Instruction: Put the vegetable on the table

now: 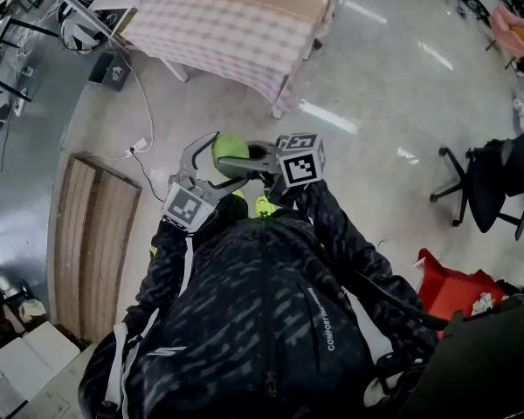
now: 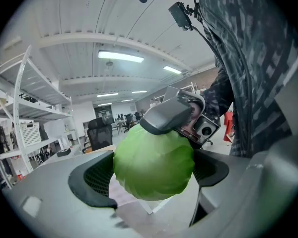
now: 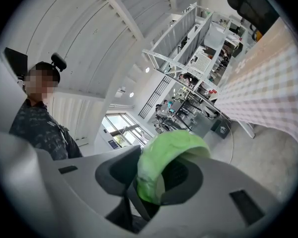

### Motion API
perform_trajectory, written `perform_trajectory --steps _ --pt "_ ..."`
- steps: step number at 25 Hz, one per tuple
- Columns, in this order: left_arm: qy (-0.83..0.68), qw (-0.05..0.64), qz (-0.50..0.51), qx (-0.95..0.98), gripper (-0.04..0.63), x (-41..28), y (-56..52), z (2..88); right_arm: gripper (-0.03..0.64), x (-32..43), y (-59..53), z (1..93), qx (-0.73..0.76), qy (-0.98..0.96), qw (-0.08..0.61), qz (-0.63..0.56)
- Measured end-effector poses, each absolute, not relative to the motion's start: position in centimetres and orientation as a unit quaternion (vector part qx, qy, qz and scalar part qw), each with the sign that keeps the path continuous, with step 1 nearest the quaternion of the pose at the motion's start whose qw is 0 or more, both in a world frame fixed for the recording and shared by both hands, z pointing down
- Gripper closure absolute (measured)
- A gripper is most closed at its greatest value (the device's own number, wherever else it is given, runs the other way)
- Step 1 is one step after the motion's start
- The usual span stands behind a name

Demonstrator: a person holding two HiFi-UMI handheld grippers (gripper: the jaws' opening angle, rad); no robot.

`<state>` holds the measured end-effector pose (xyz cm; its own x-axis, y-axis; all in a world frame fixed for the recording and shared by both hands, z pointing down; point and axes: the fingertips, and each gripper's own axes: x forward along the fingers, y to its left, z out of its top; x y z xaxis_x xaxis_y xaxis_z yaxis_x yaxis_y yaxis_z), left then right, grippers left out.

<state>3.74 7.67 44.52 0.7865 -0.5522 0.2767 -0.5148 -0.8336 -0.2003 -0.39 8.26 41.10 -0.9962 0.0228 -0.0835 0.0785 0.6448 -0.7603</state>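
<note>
A round green cabbage (image 1: 230, 149) hangs in the air in front of the person's chest, held between both grippers. My left gripper (image 1: 218, 158) reaches it from the left and my right gripper (image 1: 237, 161) from the right. In the left gripper view the cabbage (image 2: 154, 162) fills the gap between both dark pads, and a jaw of the right gripper (image 2: 166, 115) lies over its top. In the right gripper view the cabbage (image 3: 164, 157) sits wedged between the pads of the right gripper (image 3: 156, 177). The table with a checked cloth (image 1: 236, 24) stands ahead across the floor.
A wooden pallet (image 1: 92, 243) lies on the floor at the left, with a cable and power strip (image 1: 140, 145) beside it. A black office chair (image 1: 485, 186) and a red bag (image 1: 450, 291) are at the right. White shelving (image 2: 20, 128) stands in the background.
</note>
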Motion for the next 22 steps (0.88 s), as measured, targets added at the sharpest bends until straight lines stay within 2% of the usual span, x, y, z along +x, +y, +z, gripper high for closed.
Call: perform_trajectory --steps 12,22 --pt "0.250 0.078 -0.170 -0.950 0.120 2.2 -0.7 45.2 0.505 -1.9 -0.4 42.0 0.001 0.910 0.045 -0.412" --pt "0.218 0.069 -0.169 -0.959 0.120 0.3 -10.9 46.5 0.505 -3.9 -10.9 43.2 -0.035 0.901 0.050 -0.429"
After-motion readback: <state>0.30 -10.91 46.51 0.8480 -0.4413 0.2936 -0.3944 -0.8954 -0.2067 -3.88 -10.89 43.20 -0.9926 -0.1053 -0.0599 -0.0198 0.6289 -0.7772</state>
